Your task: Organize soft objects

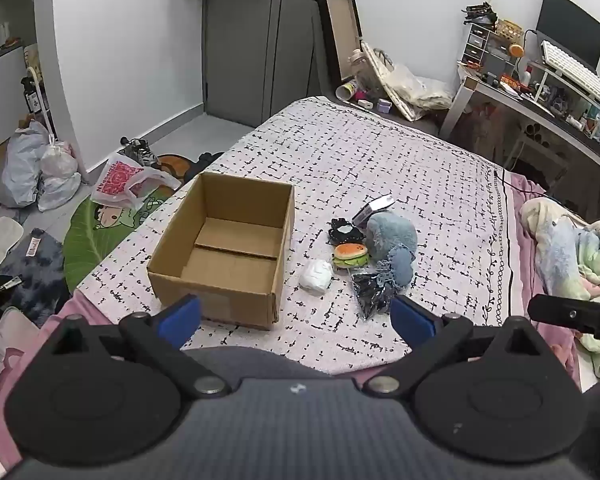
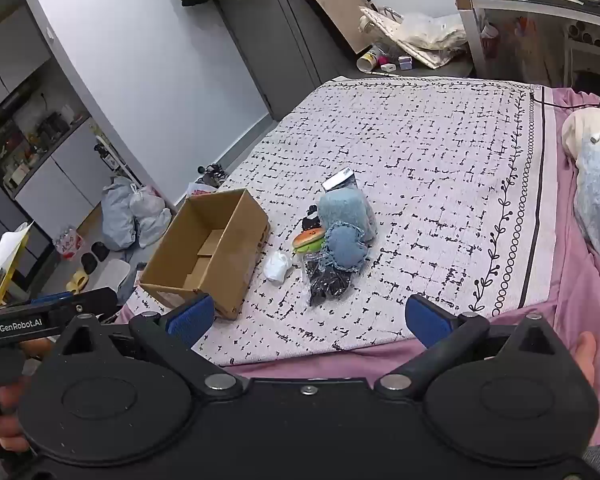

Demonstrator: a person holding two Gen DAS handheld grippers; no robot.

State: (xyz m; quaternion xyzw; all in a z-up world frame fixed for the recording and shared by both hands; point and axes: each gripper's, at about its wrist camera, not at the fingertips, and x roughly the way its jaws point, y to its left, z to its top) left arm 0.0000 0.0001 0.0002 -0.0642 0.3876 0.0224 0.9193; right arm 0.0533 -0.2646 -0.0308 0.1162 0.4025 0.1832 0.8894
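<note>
Both grippers hovered over the bed (image 1: 380,152): the left gripper (image 1: 296,316) and right gripper (image 2: 310,318) had jaws spread wide, holding nothing. The open cardboard box (image 1: 224,248) sat empty, the burger plush (image 1: 350,255), blue plush (image 1: 392,240) and white bundle (image 1: 316,277) heaped just beside it.

Matt brown cardboard box (image 1: 224,248); woven cloth bedspread (image 1: 380,152); at its three o'clock, a fuzzy blue plush (image 1: 392,236) and crinkly glossy plastic bag (image 1: 374,290).

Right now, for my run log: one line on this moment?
grippers: left, right open, empty | box: empty | toys: beside box, untouched
</note>
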